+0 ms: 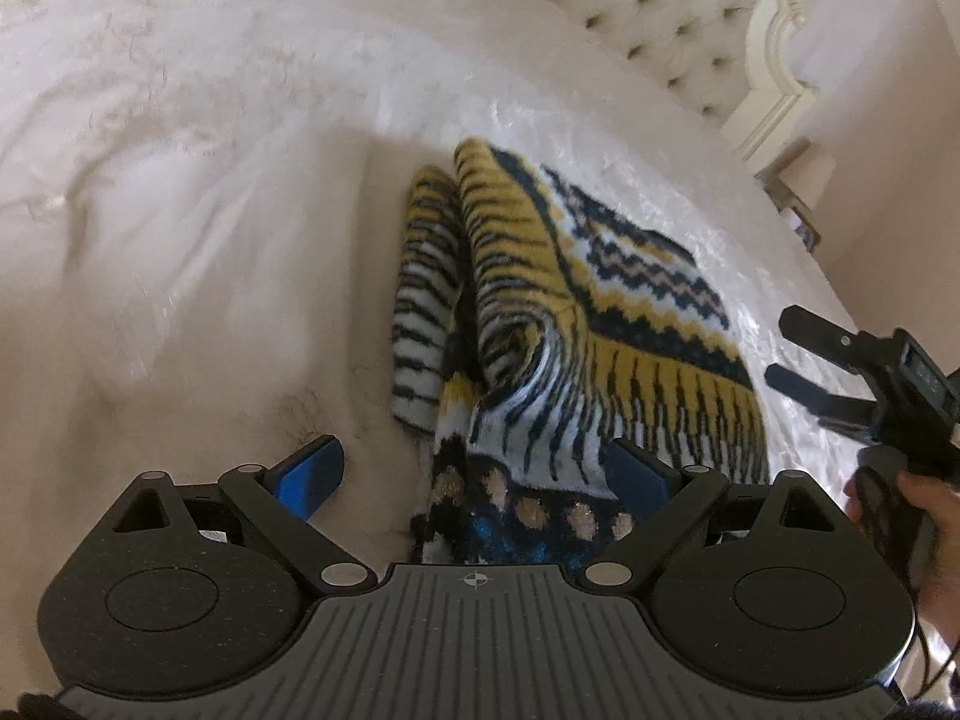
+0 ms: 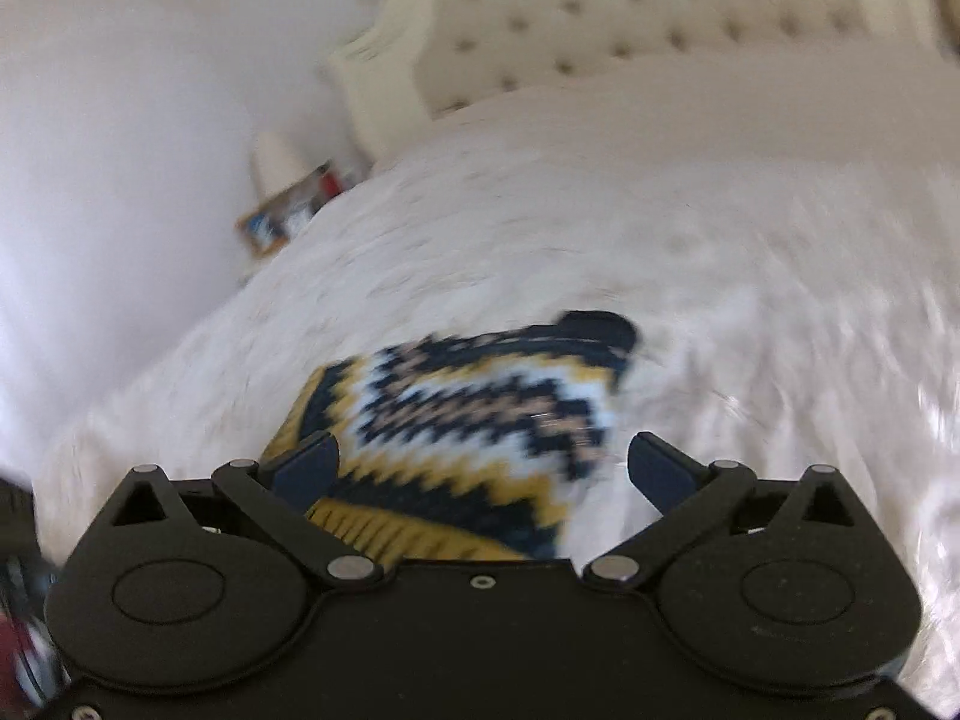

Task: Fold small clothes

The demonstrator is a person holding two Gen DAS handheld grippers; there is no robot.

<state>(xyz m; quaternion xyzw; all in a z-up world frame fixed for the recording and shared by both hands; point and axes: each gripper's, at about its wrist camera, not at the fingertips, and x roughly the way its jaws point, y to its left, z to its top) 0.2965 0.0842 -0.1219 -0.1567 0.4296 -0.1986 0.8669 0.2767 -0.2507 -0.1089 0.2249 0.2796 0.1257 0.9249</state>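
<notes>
White-covered bed, rumpled at one side, tufted cream headboard behind. Lying directly on it: patterned knit sweater, yellow, navy and white, partly folded.

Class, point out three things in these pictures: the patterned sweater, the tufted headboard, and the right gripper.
patterned sweater (image 1: pixel 600 324), left wrist view, on its yellow zigzag band.
tufted headboard (image 1: pixel 660 18), left wrist view, on the buttoned padding.
right gripper (image 2: pixel 483 468), right wrist view, midway between its open fingertips.

Both tongs are matte black with round pivot discs, silver pins and blue pads: left tongs, right tongs. Bare hand, possibly trailing cables.
</notes>
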